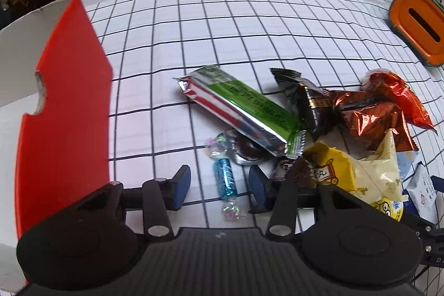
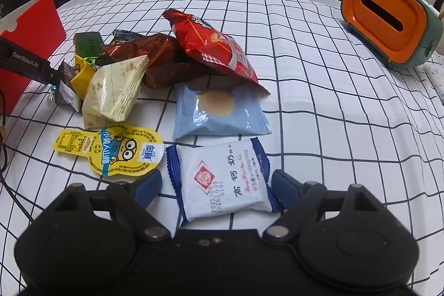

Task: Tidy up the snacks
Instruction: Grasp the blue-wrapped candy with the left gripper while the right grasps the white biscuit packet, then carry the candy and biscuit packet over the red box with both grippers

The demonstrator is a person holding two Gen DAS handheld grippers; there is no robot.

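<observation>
On checked bench (image 1: pixel 249 27): left tool (image 1: pixel 219 185) spread astride blue twist-wrapped candy (image 1: pixel 225 179), pads clear; right tool (image 2: pixel 216 185) spread astride white-and-blue packet (image 2: pixel 222 179); snack pile (image 2: pixel 155 60) beyond.

Left gripper (image 1: pixel 219 186) and right gripper (image 2: pixel 216 189) — black bodies, blue pads, silver screws

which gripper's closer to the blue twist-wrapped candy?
Left. The left gripper straddles the blue candy, pads either side, not pressing it. The right gripper sits across the snack pile, straddling the white milk-biscuit packet.
</observation>
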